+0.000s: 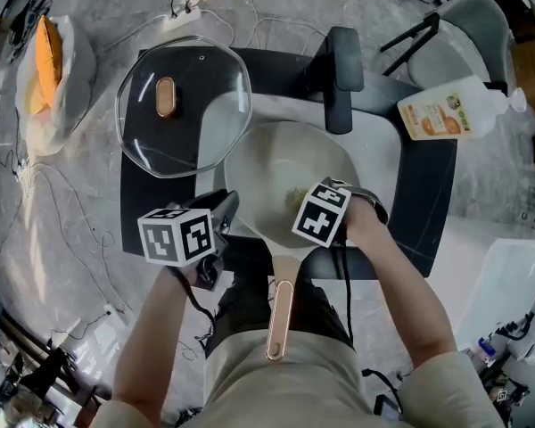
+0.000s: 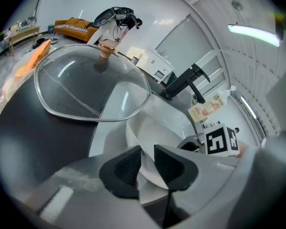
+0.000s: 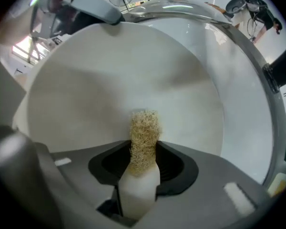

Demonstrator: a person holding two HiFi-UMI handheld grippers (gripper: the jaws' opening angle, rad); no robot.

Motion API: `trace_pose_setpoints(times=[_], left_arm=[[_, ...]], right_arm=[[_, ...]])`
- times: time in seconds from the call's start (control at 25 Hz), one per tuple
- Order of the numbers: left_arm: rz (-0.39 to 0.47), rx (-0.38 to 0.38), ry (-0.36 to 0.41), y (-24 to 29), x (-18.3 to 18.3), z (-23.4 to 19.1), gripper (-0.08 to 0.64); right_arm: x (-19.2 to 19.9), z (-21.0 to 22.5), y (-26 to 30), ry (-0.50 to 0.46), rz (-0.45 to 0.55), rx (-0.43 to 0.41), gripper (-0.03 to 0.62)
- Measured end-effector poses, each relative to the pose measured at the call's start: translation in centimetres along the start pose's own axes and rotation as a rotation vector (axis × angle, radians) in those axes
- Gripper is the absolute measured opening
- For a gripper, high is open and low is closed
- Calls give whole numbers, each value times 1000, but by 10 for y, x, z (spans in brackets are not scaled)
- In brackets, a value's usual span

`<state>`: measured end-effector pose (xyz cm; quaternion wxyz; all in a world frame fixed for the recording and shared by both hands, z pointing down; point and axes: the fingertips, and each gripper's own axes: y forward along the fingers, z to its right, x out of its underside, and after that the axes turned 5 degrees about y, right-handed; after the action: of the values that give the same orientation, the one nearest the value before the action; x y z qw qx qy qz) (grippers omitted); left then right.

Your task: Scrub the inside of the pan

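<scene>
A white pan sits in the sink, its wood-tipped handle pointing back at the person. My left gripper is shut on the pan's near-left rim; in the left gripper view the white rim is pinched between the two dark pads. My right gripper is inside the pan, shut on a scrubber with a straw-coloured fibrous tip and a white body. That tip points at the pan's pale inner floor. I cannot tell whether the tip touches the floor.
A glass lid with a wooden knob leans over the sink's left rim, against the black counter. A black faucet stands behind the pan. A soap bottle lies at the right. Cables and a bag are on the floor at the left.
</scene>
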<state>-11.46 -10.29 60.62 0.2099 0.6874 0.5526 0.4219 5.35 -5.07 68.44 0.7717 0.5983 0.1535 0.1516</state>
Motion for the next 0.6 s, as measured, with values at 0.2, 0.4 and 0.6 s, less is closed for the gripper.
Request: trace_pose_setpoints(times=[0.2,0.4,0.6], left_arm=[[-12,-37,49,-1,-1,0,95],[-15,-40,51,-2,0,2,96],[19,-48,80,-12,-3,8,93]], right_arm=[[-17,-35,-15,-17,31,-142,169],[-57,-65,-35,44,189,-352,167],[-100,-65,-60,248,463,-501,167]])
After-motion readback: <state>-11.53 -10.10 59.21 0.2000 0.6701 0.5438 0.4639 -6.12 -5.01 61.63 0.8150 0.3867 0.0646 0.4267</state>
